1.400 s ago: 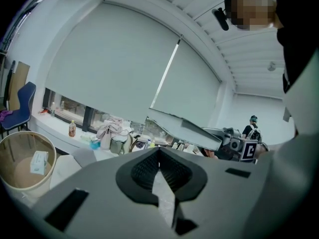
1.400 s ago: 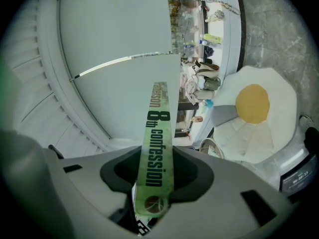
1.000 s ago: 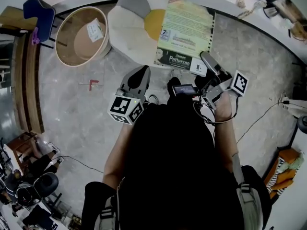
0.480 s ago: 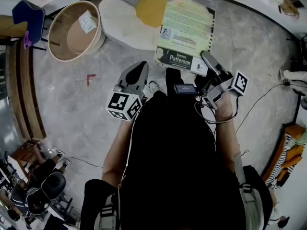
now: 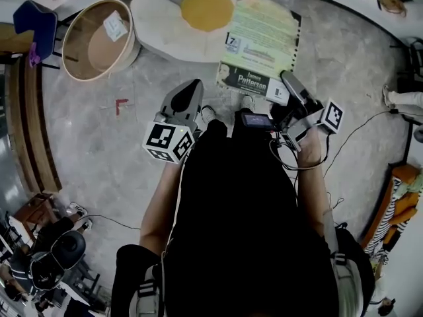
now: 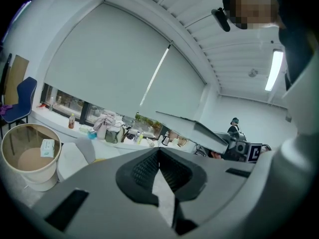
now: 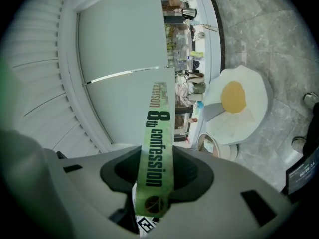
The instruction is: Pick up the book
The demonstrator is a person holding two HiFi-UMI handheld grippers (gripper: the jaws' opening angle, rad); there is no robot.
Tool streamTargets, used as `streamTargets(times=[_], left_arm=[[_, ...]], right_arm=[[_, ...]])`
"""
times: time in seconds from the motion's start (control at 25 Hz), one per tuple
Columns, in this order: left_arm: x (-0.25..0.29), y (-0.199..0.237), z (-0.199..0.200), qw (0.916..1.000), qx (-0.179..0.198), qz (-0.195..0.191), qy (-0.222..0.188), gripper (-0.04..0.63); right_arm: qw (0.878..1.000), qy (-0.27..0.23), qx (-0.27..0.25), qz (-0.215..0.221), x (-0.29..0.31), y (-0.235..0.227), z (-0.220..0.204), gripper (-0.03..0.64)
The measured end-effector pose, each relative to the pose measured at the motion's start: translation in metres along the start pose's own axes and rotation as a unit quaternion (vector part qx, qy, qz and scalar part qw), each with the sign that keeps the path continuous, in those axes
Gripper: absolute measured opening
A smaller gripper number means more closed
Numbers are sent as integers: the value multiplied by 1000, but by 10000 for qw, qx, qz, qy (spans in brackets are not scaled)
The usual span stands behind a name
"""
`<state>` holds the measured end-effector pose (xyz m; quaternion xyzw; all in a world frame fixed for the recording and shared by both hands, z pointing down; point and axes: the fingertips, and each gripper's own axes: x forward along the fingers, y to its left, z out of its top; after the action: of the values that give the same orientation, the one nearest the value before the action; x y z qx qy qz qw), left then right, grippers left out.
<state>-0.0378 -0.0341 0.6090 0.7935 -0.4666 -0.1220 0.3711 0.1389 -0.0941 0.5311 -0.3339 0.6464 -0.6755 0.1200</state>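
The left forearm [image 5: 160, 203] and right forearm [image 5: 310, 177] reach forward. The left gripper [image 5: 190, 91] points ahead, jaws together and empty. The right gripper [image 5: 291, 84] is clamped on the book [image 5: 263, 41], at its spine.

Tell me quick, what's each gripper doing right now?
Left gripper: tongs closed, nothing between them.
Right gripper: tongs closed on the book, gripping its green spine.
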Motion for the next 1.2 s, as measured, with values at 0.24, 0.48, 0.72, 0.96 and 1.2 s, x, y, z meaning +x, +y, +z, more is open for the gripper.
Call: streamTargets(times=[0.24, 0.48, 0.72, 0.96, 1.2], left_arm=[[7, 6, -8, 9999, -58, 41, 87, 14], [28, 3, -5, 9997, -206, 91, 81, 14], [22, -3, -5, 9999, -64, 82, 36, 14], [18, -2, -4, 9999, -107, 108, 46, 14], [17, 0, -4, 9998, -121, 116, 77, 14]], right_arm=[[9998, 125, -132, 59, 4, 4, 1, 167], [9987, 452, -230, -30, 9, 7, 0, 166], [9987, 415, -243, 189, 8, 7, 1, 167], [9987, 400, -291, 136, 8, 8, 2, 167], [9988, 392, -288, 72, 9, 6, 1, 167]])
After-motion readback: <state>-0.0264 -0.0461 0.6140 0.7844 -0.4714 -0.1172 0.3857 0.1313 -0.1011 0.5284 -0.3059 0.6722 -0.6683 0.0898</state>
